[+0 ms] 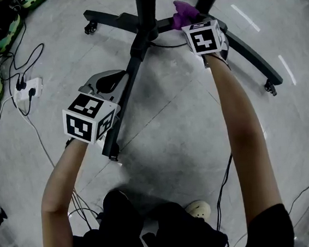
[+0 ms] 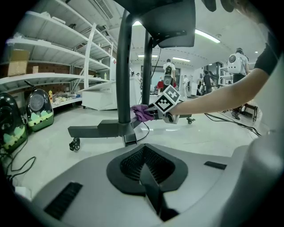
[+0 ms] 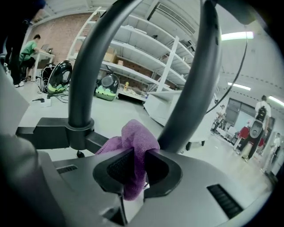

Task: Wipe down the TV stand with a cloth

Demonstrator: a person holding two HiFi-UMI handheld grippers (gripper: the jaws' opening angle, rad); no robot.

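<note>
The right gripper (image 3: 135,167) pinches a purple cloth (image 3: 138,135) between its jaws. The cloth bunches up just ahead of the jaw tips, low between the two posts of the dark TV stand (image 1: 135,48); I cannot tell if it touches them. The left gripper (image 2: 146,173) has its jaws together and holds nothing. One leg (image 1: 120,104) of the stand lies just at its right.

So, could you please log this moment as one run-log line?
right gripper: shut on purple cloth, at base of TV stand uprights | left gripper: shut, empty, near one of its legs
</note>
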